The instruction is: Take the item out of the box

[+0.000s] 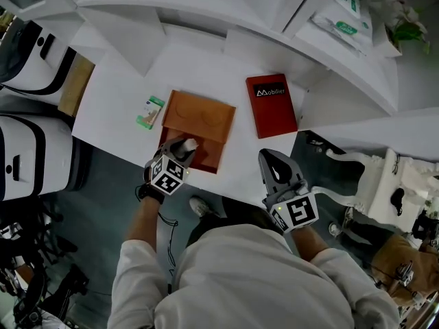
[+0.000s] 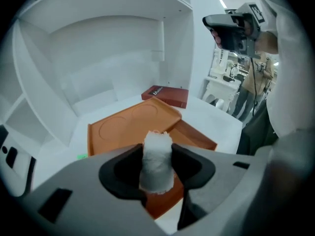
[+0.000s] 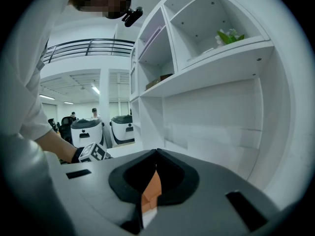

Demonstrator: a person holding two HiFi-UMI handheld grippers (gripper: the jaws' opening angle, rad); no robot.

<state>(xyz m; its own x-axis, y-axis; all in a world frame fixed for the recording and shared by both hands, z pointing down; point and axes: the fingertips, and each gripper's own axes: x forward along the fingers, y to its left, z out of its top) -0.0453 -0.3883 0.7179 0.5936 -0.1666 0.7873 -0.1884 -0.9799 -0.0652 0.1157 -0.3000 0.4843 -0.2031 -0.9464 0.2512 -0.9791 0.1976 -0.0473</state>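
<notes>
Head view: the left gripper (image 1: 182, 147) is clamped on a white fabric roll (image 1: 191, 142) above the base of an open orange box (image 1: 208, 156), at the desk's (image 1: 116, 101) front edge. The box's lid (image 1: 199, 117) lies flat behind the base, towards the middle of the desk. A small green-and-white packet (image 1: 149, 112) lies just beside the lid's left edge. A red Mobilier box (image 1: 272, 105) lies near the right edge, with bare white surface between it and the lid. The right gripper (image 1: 273, 162) hangs at the front right corner, empty, its jaws drawn together. Open desk runs to the back wall and the left corner. White machines with black trim (image 1: 27, 149) stand on the floor off the left edge.

Left gripper view alone shows the grip: both pads press the roll's sides, and its frayed top stands above them. Right gripper view adds the shelving over the desk, a green plant (image 3: 227, 36) in an upper compartment, and the left gripper's marker cube (image 3: 93, 153) low at its left.
</notes>
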